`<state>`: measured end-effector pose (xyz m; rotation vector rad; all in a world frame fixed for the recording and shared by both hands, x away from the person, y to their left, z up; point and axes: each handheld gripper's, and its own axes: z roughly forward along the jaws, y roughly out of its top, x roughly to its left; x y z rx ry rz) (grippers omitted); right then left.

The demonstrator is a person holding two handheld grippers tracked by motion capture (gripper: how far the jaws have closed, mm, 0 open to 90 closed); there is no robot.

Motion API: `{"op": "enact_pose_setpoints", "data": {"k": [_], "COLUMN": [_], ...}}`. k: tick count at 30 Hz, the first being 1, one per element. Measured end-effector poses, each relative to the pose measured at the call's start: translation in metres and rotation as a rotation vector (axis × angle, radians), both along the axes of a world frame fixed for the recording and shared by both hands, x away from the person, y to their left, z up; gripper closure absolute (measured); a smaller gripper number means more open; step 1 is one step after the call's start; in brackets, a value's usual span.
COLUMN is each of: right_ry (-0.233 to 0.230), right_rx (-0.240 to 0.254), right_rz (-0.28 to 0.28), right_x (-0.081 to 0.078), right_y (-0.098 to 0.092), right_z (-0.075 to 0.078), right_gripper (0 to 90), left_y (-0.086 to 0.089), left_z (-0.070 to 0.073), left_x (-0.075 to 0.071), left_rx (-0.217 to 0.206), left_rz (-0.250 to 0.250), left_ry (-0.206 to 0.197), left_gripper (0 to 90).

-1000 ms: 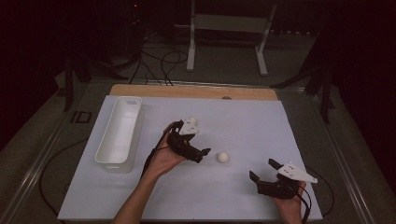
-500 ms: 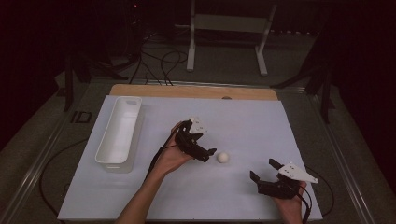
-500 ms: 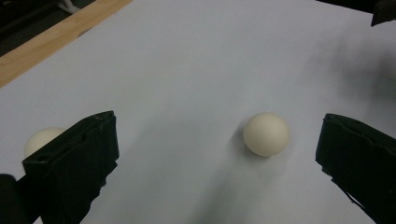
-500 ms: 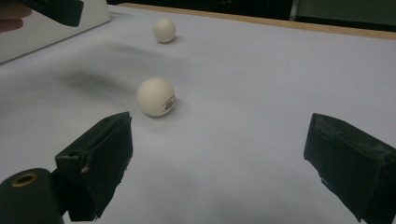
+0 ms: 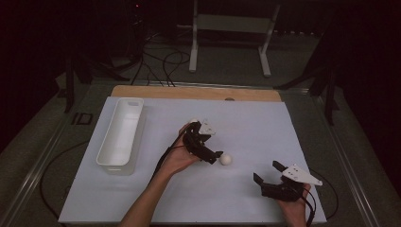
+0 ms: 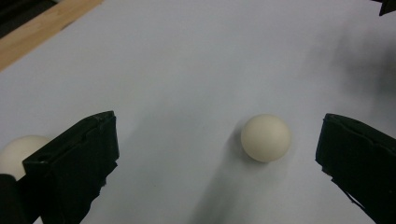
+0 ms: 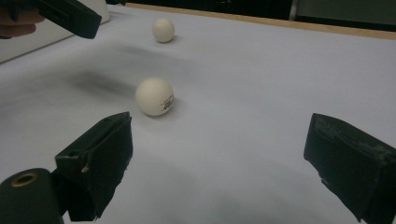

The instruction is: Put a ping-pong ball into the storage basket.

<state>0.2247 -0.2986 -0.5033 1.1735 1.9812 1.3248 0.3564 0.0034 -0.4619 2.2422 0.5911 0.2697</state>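
In the high view, the left tool hovers over the white worktop with its jaws spread wide, and the near ball lies on the sheet just beside its lower jaw tip, untouched. The second ball sits close behind the same tool, partly hidden by it. The white tray stands well apart at the left edge of the sheet, and the right tool rests low near the front right corner, jaws also spread, holding nothing. In the left gripper view, the near ball lies between the two black jaws but off centre, closer to the right-hand one; the second ball peeks out behind the left-hand jaw. The main risk, as judged from this offset, is that one jaw meets the ball first on closing and pushes it away, since a smooth light sphere on a flat sheet rolls freely. A sideways correction could also knock the second ball with the outer jaw. In the right gripper view, the near ball and the second ball both lie ahead of wide empty jaws, so a runaway ball may roll toward the front edge.
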Motion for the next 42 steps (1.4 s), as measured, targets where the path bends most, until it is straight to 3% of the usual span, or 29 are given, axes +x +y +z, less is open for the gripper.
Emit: {"op": "enact_pose_setpoints", "data": {"k": [42], "right_ry": [0.003], "right_rx": [-0.002], "right_rz": [0.001], "right_x": [0.0], "right_y": [0.0], "right_z": [0.0], "right_gripper": [7.6], "left_y": [-0.035], "left_z": [-0.022], "left_x": [0.007], "left_rx": [0.107], "left_rz": [-0.071], "left_ry": [0.093], "left_gripper": [0.1]}}
